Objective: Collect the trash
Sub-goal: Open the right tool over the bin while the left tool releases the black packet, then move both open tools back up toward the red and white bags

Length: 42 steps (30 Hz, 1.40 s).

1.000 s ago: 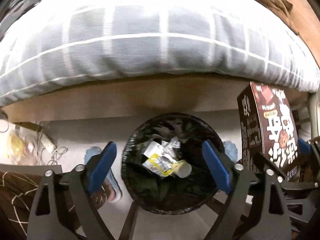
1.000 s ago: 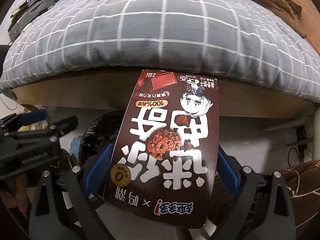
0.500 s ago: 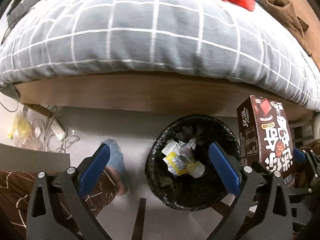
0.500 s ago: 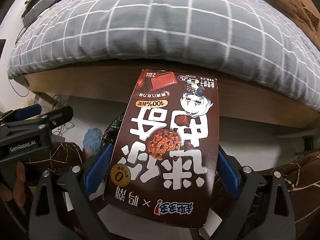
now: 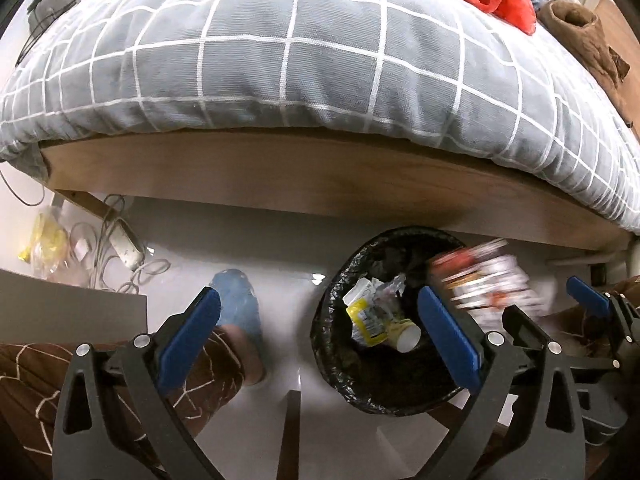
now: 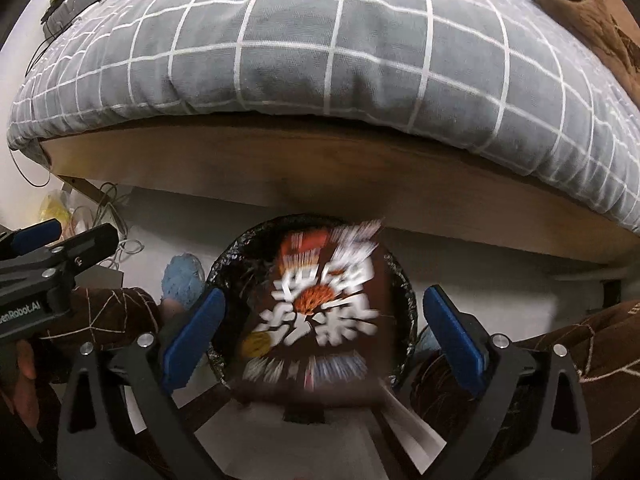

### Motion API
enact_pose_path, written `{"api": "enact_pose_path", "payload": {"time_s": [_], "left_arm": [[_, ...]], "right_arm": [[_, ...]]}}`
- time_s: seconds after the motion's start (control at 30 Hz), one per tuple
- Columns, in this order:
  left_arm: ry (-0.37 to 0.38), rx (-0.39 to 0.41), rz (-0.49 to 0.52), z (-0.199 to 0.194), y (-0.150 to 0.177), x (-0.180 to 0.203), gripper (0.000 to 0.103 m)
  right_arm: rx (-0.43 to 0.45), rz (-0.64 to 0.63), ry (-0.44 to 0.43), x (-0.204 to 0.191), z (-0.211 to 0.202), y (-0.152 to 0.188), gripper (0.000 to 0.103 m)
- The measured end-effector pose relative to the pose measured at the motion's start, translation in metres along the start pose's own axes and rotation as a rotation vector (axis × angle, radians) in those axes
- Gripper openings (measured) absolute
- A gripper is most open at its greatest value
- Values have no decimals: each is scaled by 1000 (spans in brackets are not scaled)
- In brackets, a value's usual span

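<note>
Right gripper (image 6: 322, 330) jaws spread wide, gripping nothing; the brown snack box (image 6: 316, 312) (motion-blurred) is ahead between its fingers, touching neither, over the mouth of the black-lined trash bin (image 6: 406, 292). Left gripper (image 5: 320, 340) also wide open and empty, bin (image 5: 332, 344) just ahead of its right finger, wrappers (image 5: 370, 316) inside. Grey checked bedding (image 5: 300, 52) beyond.

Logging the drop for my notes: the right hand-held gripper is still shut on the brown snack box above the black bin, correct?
Not quite. In the right wrist view the right hand-held gripper is open, jaws wide apart; the brown snack box, blurred, is loose above the black bin.
</note>
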State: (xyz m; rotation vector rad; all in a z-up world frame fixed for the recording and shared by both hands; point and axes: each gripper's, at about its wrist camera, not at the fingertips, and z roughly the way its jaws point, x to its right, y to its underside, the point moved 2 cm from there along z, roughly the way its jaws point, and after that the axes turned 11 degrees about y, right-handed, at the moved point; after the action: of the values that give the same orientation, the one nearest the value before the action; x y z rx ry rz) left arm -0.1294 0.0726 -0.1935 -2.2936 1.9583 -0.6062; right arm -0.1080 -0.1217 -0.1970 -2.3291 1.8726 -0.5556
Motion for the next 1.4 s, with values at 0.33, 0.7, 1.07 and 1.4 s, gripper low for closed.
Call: {"api": "enact_pose_path", "payload": {"time_s": [0.33,0.7,1.07,1.4], "left_arm": [[-5,16,33,-4,-4,13,97],[25,154,88,-50,-16,40,97],[27,257,122,-103,-35,69,97],[2,331,116,-139,-71,80,97]], "right_arm": [[52,21,45,0,-12,-10,96],[204,47,100,15,-58,-22,96],[347,126,124,57,-121,-45,95],[436,160,109,81,-155,-81,95]]}}
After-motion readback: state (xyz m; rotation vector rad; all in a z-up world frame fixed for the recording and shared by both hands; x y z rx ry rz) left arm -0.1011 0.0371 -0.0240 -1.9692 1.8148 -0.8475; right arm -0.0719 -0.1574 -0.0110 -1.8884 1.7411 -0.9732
